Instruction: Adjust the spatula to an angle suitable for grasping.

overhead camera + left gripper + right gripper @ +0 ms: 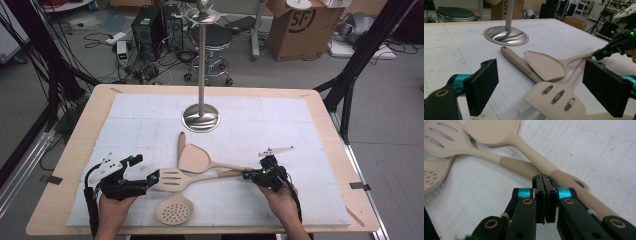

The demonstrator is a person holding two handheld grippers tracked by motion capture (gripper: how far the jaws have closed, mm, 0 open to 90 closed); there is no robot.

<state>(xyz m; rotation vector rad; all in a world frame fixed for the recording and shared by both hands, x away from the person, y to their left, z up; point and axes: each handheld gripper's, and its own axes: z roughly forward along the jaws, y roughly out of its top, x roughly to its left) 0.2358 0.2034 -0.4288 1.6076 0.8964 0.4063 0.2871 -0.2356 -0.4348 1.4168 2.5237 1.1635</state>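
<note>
Three beige utensils lie crossed on the white mat point(300, 130): a solid spatula point(194, 158), a slotted spatula point(172, 180) and a perforated skimmer point(174, 210). My left gripper point(144, 168) is open at the slotted spatula's head. In the left gripper view that slotted spatula point(556, 100) lies low between the wide-apart pads point(482, 86), untouched, with the solid spatula point(546, 65) beyond. My right gripper point(247, 174) is shut, its tips at the handle ends. In the right gripper view its jaws point(543, 181) meet with nothing between them, just over the solid spatula's handle point(536, 160).
A metal stand with a round base point(201, 119) and a tall pole rises at the mat's far middle. The wooden table edge point(70, 165) frames the mat. Beyond the table are a stool point(212, 37), a cardboard box point(300, 27) and cables on the floor.
</note>
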